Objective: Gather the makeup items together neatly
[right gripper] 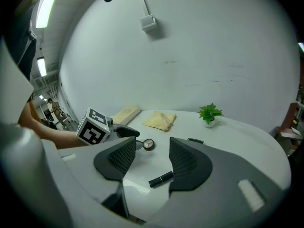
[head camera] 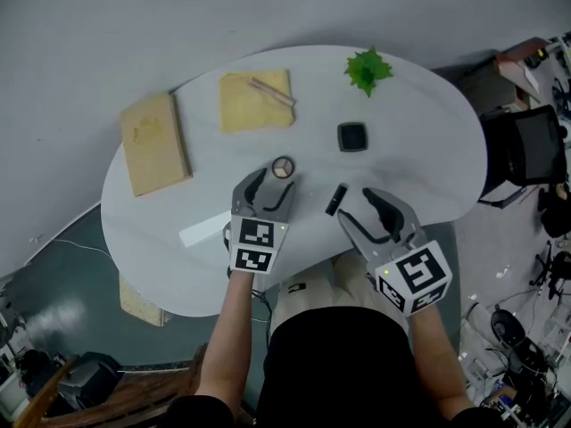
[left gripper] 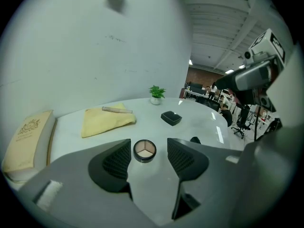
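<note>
A round compact (head camera: 283, 168) with three beige shades lies open-faced on the white table. My left gripper (head camera: 270, 185) is open just behind it. In the left gripper view the compact (left gripper: 145, 150) sits between the fingertips of that gripper (left gripper: 148, 145), clear of both pads. A black lipstick tube (head camera: 336, 199) lies to the right. My right gripper (head camera: 355, 205) hangs open over it; in the right gripper view the tube (right gripper: 161, 178) shows on the table between the jaws of that gripper (right gripper: 152, 147), untouched. Farther back sit a black square compact (head camera: 352, 136) and a beige stick (head camera: 271, 91) on a yellow cloth (head camera: 254, 110).
A tan book (head camera: 156, 141) lies at the table's left. A small green plant (head camera: 368, 69) stands at the far edge. A white strip (head camera: 203, 233) lies near the front left. The round table (head camera: 419, 150) ends close on all sides; a black chair (head camera: 526, 154) stands to the right.
</note>
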Tool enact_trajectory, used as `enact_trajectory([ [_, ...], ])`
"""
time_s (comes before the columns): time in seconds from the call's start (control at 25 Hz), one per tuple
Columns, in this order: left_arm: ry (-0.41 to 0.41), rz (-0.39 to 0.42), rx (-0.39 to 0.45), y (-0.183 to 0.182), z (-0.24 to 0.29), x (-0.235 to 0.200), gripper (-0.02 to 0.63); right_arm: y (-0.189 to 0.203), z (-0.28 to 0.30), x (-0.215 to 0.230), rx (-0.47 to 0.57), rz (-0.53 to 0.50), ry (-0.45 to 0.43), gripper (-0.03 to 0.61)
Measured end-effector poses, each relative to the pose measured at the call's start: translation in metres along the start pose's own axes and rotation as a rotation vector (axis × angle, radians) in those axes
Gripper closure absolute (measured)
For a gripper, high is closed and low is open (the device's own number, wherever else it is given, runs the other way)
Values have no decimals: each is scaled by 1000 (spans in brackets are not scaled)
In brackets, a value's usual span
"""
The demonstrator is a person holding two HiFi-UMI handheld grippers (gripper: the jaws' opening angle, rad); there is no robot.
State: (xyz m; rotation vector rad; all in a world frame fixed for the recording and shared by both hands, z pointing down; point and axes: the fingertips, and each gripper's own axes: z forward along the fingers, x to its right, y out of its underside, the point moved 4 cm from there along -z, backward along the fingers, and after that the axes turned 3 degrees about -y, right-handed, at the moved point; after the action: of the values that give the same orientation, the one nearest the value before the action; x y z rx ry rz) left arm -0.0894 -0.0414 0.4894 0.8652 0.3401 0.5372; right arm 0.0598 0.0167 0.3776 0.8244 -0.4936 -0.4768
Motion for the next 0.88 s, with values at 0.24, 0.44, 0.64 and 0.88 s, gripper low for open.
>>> enact_trajectory([
  [0.24, 4, -10, -32, 9, 19, -4, 374, 7, 4, 6, -17, 23, 0, 374],
  [0.44, -1, 3, -56, 16, 32, -6, 370, 12, 7, 5, -25, 37, -12, 374],
  [0.64, -8, 11, -71, 20, 39, -5, 370, 18, 7, 6, -33, 51, -12, 374],
  [0.88, -26, 24, -73, 22, 45, -8, 381, 24, 4, 13, -43, 65, 7, 374],
])
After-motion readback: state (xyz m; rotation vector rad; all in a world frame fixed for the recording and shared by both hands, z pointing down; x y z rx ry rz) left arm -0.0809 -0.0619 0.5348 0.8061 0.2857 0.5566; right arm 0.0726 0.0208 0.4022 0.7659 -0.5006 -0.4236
